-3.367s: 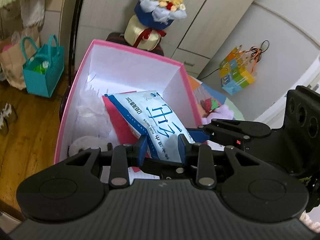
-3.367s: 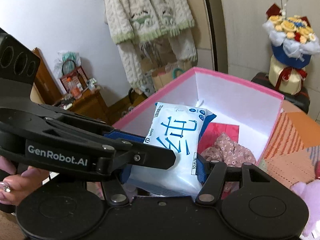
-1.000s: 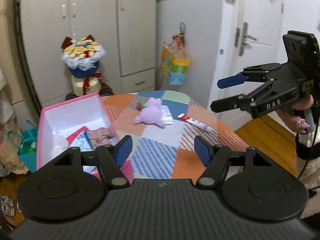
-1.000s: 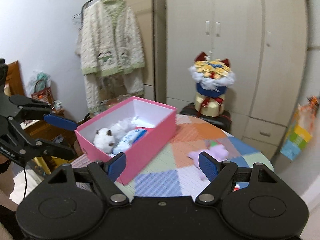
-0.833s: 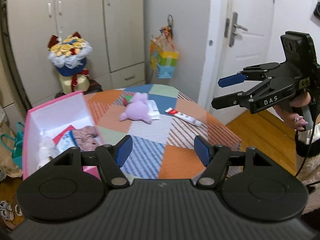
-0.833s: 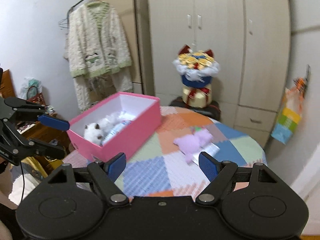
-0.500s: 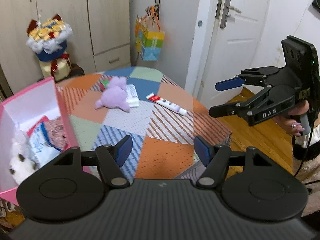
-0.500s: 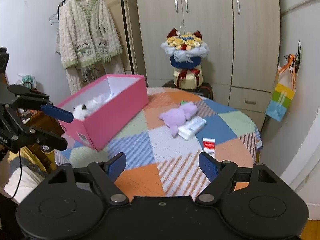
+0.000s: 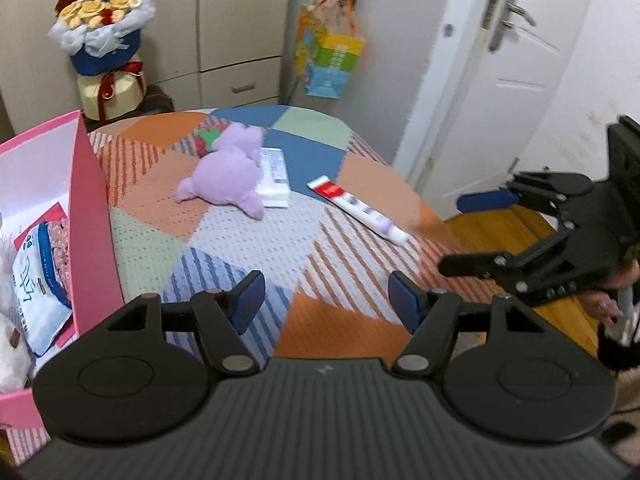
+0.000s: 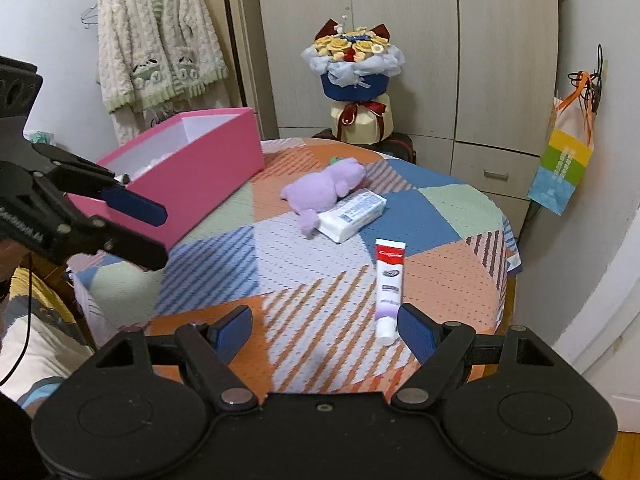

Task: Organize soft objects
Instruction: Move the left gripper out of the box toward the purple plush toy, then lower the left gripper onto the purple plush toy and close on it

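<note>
A purple plush toy (image 9: 230, 174) (image 10: 322, 188) lies on the patchwork tablecloth, resting against a white tissue pack (image 9: 274, 178) (image 10: 354, 210). A toothpaste tube (image 9: 356, 210) (image 10: 389, 280) lies nearer the table's right edge. The pink box (image 9: 90, 216) (image 10: 192, 172) at the left holds a wet-wipes pack (image 9: 38, 276), a floral cloth and a white plush. My left gripper (image 9: 326, 304) hangs open and empty above the near part of the table. My right gripper (image 10: 324, 330) is open and empty too, with the toothpaste cap beside its right finger.
A flower bouquet (image 10: 352, 92) stands on a dark stool behind the table. Wardrobe doors (image 10: 404, 40) fill the back wall, with a coloured paper bag (image 10: 564, 160) hung at the right. A knitted cardigan (image 10: 160, 40) hangs at the left. A white door (image 9: 504, 80) and wooden floor lie right.
Both grippers have let go of the wipes pack, now lying in the box, and drawn back. Over the last second both sank and tipped down towards the table, still open.
</note>
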`<state>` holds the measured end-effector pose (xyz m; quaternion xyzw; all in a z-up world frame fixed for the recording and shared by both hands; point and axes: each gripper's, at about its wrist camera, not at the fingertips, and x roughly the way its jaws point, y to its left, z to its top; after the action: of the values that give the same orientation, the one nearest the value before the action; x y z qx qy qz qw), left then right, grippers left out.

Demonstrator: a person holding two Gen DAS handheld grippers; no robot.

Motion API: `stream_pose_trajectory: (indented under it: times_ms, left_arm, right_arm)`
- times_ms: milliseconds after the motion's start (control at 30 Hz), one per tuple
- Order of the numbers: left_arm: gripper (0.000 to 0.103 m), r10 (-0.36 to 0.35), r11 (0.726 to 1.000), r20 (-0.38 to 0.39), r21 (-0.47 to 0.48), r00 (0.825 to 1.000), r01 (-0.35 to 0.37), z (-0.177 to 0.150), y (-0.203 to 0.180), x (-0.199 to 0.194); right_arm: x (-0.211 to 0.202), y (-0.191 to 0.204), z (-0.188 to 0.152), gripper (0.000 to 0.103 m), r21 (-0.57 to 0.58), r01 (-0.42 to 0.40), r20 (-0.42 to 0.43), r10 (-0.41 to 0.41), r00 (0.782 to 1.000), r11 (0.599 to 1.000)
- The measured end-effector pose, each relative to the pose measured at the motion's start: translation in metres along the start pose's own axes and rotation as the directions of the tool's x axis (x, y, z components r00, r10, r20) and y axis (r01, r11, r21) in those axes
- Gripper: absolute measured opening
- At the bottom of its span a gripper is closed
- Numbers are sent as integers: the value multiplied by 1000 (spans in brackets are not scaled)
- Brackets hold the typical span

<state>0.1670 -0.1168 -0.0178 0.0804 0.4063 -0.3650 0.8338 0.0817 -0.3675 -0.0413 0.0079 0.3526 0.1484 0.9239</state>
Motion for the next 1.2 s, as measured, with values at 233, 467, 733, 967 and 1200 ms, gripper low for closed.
stream_pose_trajectory:
  times_ms: [233,467,733,967,1200]
  left_arm:
    - [67,67,994,39,-87,997,-63,17,23,37]
    - [67,96,967,92,-245,991,-71,39,51,77]
    - [66,192,877,99,-464,976,-126,54,91,121]
    - [66,189,827,83,-551,978,-113,48,112,141]
    - [60,157,811,88,-579,984,-78,41,116,147]
  right_arm:
    - [38,0,15,83,-60,-59,-14,58,998,996]
    - [90,10,51,84,-208,-68,-1,70,998,976]
    - [143,1,97,92,-316,-81,20,92,996,945]
    - [183,-2,112,94,-362,-86,-15,86,996,928]
    - [202,0,111,96,-387,-112,-50,100,994,915]
